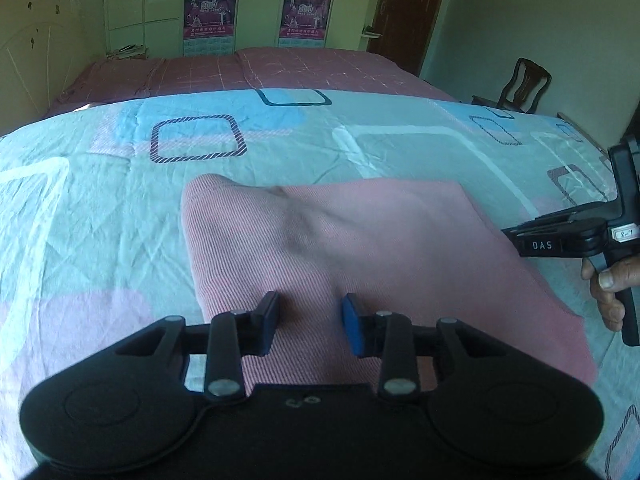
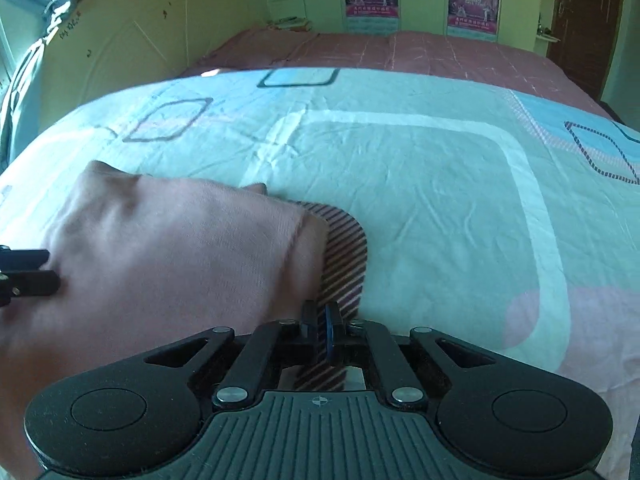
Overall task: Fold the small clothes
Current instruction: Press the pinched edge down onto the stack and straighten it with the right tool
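Garment [image 1: 360, 248] flat on bedsheet [image 1: 120, 208]; chair [image 1: 520, 88] right, seemingly beyond bed

A pale blue-green bedspread [image 1: 120, 200] printed with rounded squares covered the near bed, wrinkled in places. Beyond it lay a dusty-rose checked cover [image 1: 280, 72]. Two magenta calendar posters [image 1: 205, 12] hung on the pale cupboard doors [image 1: 128, 0]. A dark wooden chair [image 1: 520, 86] stood near the brown door [image 1: 408, 8], and a cream headboard [image 2: 132, 36] curved at the left
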The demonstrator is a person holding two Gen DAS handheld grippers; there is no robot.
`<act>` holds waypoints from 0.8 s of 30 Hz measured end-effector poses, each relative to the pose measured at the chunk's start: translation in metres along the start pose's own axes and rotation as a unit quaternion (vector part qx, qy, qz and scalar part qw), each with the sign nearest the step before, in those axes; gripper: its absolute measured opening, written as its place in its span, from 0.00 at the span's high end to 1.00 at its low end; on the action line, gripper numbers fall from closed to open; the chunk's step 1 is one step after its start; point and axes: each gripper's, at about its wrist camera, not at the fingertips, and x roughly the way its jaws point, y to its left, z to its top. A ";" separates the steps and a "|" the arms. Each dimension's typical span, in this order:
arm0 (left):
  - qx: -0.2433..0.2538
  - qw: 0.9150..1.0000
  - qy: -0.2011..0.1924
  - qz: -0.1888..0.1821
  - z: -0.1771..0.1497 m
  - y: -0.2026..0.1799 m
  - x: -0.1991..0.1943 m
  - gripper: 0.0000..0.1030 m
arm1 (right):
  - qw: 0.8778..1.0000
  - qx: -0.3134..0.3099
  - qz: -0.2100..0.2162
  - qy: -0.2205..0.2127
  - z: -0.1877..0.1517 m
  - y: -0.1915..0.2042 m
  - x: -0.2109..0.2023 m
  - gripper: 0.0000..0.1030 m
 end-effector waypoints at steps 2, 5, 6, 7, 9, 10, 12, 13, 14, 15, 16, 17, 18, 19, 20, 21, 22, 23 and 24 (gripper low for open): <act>0.004 1.000 -0.011 0.005 -0.002 -0.001 -0.008 0.69 | 1.000 0.021 0.000 -0.021 -0.002 -0.003 -0.015 0.96; -0.007 0.999 -0.041 0.000 -0.016 -0.002 -0.039 0.72 | 0.997 0.036 0.022 -0.071 -0.012 0.003 -0.059 0.96; -0.010 0.999 -0.047 0.002 -0.023 -0.002 -0.048 0.71 | 0.996 0.034 0.037 -0.077 -0.018 0.007 -0.073 0.96; -0.014 0.998 -0.056 0.008 -0.032 -0.003 -0.060 0.72 | 0.995 0.031 0.054 -0.081 -0.026 0.011 -0.088 0.96; -0.033 0.997 -0.064 0.010 -0.050 0.000 -0.078 0.72 | 0.995 0.017 0.067 -0.077 -0.043 0.021 -0.109 0.95; -0.043 0.997 -0.064 0.008 -0.058 0.000 -0.084 0.72 | 0.995 0.005 0.069 -0.075 -0.052 0.029 -0.119 0.95; -0.049 0.997 -0.061 0.010 -0.072 -0.001 -0.091 0.72 | 0.995 -0.015 0.072 -0.073 -0.066 0.040 -0.132 0.78; -0.050 0.997 -0.057 0.013 -0.078 -0.003 -0.093 0.71 | 0.994 -0.028 0.067 -0.078 -0.073 0.049 -0.136 0.66; -0.052 0.997 -0.053 0.012 -0.083 -0.005 -0.094 0.71 | 0.994 -0.042 0.061 -0.081 -0.078 0.056 -0.139 0.45; -0.057 0.997 -0.050 0.011 -0.087 -0.006 -0.094 0.71 | 0.994 -0.057 0.056 -0.077 -0.081 0.063 -0.139 0.42; -0.057 0.997 -0.046 0.010 -0.091 -0.008 -0.094 0.73 | 0.994 -0.067 0.051 -0.070 -0.083 0.068 -0.138 0.42; -0.055 0.998 -0.041 0.012 -0.094 -0.011 -0.093 0.72 | 0.995 -0.074 0.045 -0.054 -0.084 0.073 -0.127 0.43; -0.054 0.998 -0.037 0.015 -0.096 -0.013 -0.092 0.72 | 0.995 -0.079 0.035 -0.042 -0.085 0.077 -0.122 0.47; -0.056 0.998 -0.034 0.016 -0.100 -0.015 -0.091 0.72 | 0.996 -0.083 0.027 -0.029 -0.087 0.077 -0.114 0.50; -0.059 0.998 -0.032 0.017 -0.102 -0.015 -0.089 0.72 | 0.996 -0.081 0.021 -0.021 -0.088 0.075 -0.110 0.57; -0.062 0.997 -0.032 0.024 -0.104 -0.016 -0.089 0.72 | 0.997 -0.076 0.020 -0.019 -0.088 0.072 -0.106 0.83; -0.064 0.997 -0.035 0.025 -0.106 -0.015 -0.090 0.72 | 0.997 -0.070 0.013 -0.013 -0.087 0.068 -0.103 0.96; -0.065 0.997 -0.036 0.022 -0.106 -0.016 -0.091 0.72 | 0.997 -0.071 -0.004 -0.007 -0.090 0.060 -0.101 0.96; -0.061 0.997 -0.030 0.026 -0.105 -0.019 -0.091 0.72 | 0.997 -0.070 -0.015 -0.003 -0.091 0.056 -0.099 0.96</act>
